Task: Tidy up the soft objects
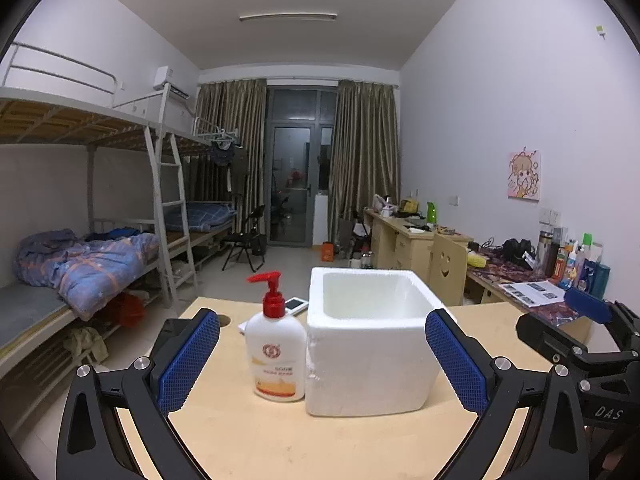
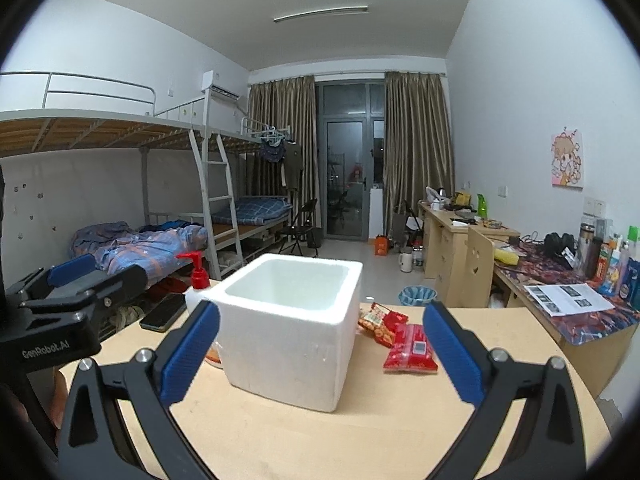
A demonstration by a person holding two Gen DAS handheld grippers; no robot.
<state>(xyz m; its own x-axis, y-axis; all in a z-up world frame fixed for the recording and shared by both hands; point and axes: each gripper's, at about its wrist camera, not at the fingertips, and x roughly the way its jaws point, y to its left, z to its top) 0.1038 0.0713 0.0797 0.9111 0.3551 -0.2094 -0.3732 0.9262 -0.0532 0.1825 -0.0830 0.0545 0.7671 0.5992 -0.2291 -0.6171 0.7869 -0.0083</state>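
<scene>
A pale wooden table [image 2: 500, 344] fills the lower half of both views. At centre frame on it stands a white square foam box [image 2: 288, 320], open-topped, its inside bare as far as the views show. Touching the box's left side in the left wrist view is a white pump bottle with a red dispenser head [image 1: 276, 344]. In the right wrist view, right of the box, lie a red plastic snack packet [image 2: 412, 348] and, just behind it, an orange-and-red snack bag [image 2: 376, 322]. A dark phone [image 2: 162, 312] lies at centre left. The left gripper [image 1: 322, 364] and the right gripper [image 2: 320, 356] both have their blue-padded jaws spread wide, holding nothing.
</scene>
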